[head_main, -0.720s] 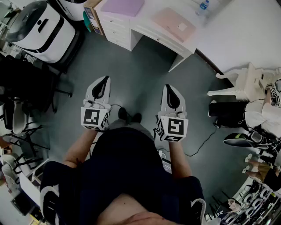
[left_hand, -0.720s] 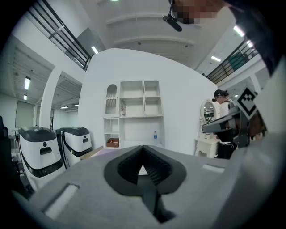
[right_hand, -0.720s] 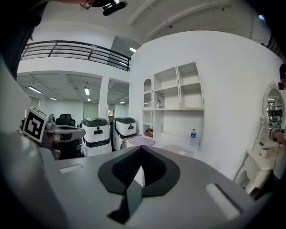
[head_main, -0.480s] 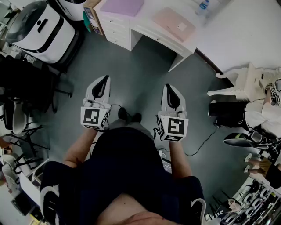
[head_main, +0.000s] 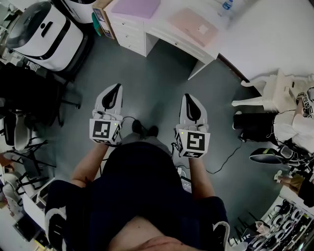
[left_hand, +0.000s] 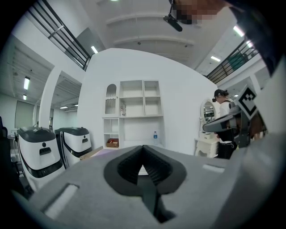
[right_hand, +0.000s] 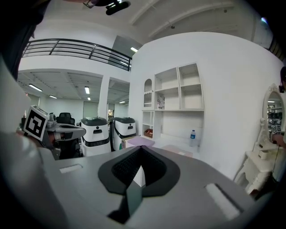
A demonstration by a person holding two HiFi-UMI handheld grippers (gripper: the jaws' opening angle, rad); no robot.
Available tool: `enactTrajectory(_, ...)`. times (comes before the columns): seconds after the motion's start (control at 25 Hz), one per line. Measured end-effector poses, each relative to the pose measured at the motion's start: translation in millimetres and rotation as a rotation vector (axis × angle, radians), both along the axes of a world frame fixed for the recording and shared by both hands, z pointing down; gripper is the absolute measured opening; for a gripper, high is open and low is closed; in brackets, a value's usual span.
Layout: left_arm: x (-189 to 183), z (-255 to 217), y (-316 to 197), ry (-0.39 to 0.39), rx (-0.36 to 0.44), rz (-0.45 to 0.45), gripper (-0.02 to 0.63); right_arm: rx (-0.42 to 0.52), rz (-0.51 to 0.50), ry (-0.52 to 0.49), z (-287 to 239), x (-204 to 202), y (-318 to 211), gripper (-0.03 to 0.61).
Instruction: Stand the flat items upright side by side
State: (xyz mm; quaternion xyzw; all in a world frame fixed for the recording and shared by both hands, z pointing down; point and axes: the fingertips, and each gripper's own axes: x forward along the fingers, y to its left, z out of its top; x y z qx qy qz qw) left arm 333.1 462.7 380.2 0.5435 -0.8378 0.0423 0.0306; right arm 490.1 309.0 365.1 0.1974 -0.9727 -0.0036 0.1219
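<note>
Head view, nothing begun: left hand-held gripper (head_main: 116,88) and right hand-held gripper (head_main: 188,97) shut, empty, well short of flat lilac board (head_main: 137,7) and flat pink board (head_main: 193,25) lying on white counter (head_main: 164,22); next, likely approaching, opening.

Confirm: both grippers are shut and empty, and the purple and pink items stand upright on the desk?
No. The purple item and pink item lie flat on the desk, as the head view shows. The left gripper and right gripper are indeed shut and empty.
</note>
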Motion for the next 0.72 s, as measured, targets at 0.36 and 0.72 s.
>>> enactTrajectory(0.36, 2, 2, -3, -0.002, 0.001, 0.024, 0.002, 0.018, 0.03, -0.006, 2, 8, -5, -0.003)
enactTrajectory(0.72, 5, 3, -22, 0.002, 0.012, 0.06, 0.117, 0.01, 0.0, -0.012, 8, 15, -17, 0.102)
